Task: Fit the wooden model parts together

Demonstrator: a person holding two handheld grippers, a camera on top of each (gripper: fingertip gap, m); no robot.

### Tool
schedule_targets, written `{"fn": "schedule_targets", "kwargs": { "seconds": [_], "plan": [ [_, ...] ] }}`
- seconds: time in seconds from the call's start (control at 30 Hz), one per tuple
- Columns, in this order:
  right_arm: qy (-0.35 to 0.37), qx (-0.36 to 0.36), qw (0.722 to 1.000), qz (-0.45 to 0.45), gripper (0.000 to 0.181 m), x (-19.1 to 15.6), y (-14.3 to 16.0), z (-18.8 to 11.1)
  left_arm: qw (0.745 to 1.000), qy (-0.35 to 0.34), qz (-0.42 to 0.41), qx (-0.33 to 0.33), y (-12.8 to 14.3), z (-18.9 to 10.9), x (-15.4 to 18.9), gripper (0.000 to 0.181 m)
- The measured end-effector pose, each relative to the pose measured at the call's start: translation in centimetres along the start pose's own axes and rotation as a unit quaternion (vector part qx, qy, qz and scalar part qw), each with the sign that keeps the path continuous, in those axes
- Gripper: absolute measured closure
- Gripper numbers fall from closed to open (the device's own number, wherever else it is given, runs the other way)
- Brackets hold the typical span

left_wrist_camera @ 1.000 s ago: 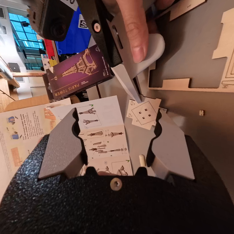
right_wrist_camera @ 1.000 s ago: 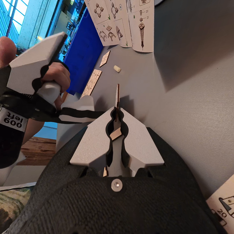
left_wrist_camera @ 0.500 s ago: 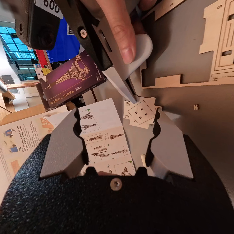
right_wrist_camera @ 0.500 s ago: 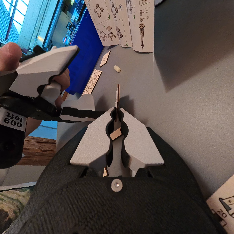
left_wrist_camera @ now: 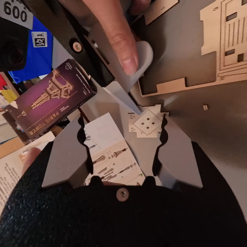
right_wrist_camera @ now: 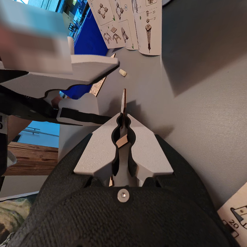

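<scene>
Square plate (left_wrist_camera: pixel 146 123), thin wood with four small square holes and notched corners, held edge-on by the right gripper (right_wrist_camera: pixel 123 115); its jaws are closed on the plate's edge, tips pinching it. In the right wrist view the plate (right_wrist_camera: pixel 124 101) shows as a thin upright sliver sticking out past the fingertips, above the grey table (right_wrist_camera: pixel 200 120). In the left wrist view the plate's flat face is toward the camera, right gripper (left_wrist_camera: pixel 138 111) coming down from upper left at a slant, a thumb (left_wrist_camera: pixel 120 44) pressed along its grey finger.

Left gripper (left_wrist_camera: pixel 122 128) wide open, nothing between its jaws, plate just past its right fingertip, apart from the pads as far as can be told. In the right wrist view the left gripper (right_wrist_camera: pixel 106 93) reaches in from the left of the plate, roughly level, one finger above and one lower, part of it under a blur patch.

Left of the plate: instruction sheet (left_wrist_camera: pixel 113 153) on the table, seen between the left jaws. Further left, a purple box (left_wrist_camera: pixel 53 98) with a tower picture. Above and right of the plate: wooden sheet (left_wrist_camera: pixel 220 53) with cutouts, flat on the table. A tiny wooden bit (left_wrist_camera: pixel 205 107) right of the plate. In the right wrist view a small white peg (right_wrist_camera: pixel 122 72) lies beyond the plate, instruction sheet (right_wrist_camera: pixel 133 24) further beyond it, blue bin (right_wrist_camera: pixel 90 40) to the left.
</scene>
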State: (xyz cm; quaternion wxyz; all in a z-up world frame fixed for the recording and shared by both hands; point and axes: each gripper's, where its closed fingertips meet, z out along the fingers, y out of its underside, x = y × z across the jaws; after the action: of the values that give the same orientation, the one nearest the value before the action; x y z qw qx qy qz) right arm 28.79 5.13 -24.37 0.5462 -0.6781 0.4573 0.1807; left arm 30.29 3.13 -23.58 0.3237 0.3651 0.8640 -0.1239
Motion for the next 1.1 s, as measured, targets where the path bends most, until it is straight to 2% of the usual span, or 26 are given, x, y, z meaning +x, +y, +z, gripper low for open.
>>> {"fn": "schedule_targets", "kwargs": {
  "seconds": [0.17,0.3,0.43,0.6,0.73,0.87,1.0,1.03,1.1],
  "plan": [
    [0.001,0.0,1.0,0.001,0.18,0.0,0.0,0.0,0.999,0.036,0.0,-0.006,0.0,0.5,-0.1,0.066],
    [0.002,0.0,1.0,0.001,0.18,0.1,0.0,0.0,0.997,0.076,-0.004,0.014,-0.1,0.5,1.0,0.085],
    [0.003,0.0,1.0,0.002,0.18,0.1,0.0,0.0,0.996,0.086,-0.006,0.031,-0.1,0.6,1.1,0.085],
    [0.004,0.0,1.0,0.002,0.18,0.1,0.0,0.0,0.993,0.112,0.022,0.017,-0.4,0.6,1.7,0.097],
    [0.005,0.0,1.0,0.003,0.18,0.2,0.0,0.1,0.991,0.13,-0.002,0.026,-0.2,0.9,1.5,0.09],
    [0.007,0.0,1.0,0.002,0.18,0.2,0.0,0.0,0.992,0.129,0.013,0.011,-0.3,1.1,1.1,0.082],
    [0.007,0.0,1.0,0.002,0.18,0.2,0.0,0.0,0.992,0.127,0.006,0.01,-0.3,1.1,1.2,0.084],
    [0.008,0.0,1.0,0.002,0.18,0.2,0.0,0.0,0.991,0.131,0.004,0.009,-0.3,1.0,1.5,0.091],
    [0.008,0.0,1.0,0.003,0.18,0.2,0.0,0.0,0.989,0.147,0.017,0.013,-0.4,0.6,2.6,0.116]
  ]
}}
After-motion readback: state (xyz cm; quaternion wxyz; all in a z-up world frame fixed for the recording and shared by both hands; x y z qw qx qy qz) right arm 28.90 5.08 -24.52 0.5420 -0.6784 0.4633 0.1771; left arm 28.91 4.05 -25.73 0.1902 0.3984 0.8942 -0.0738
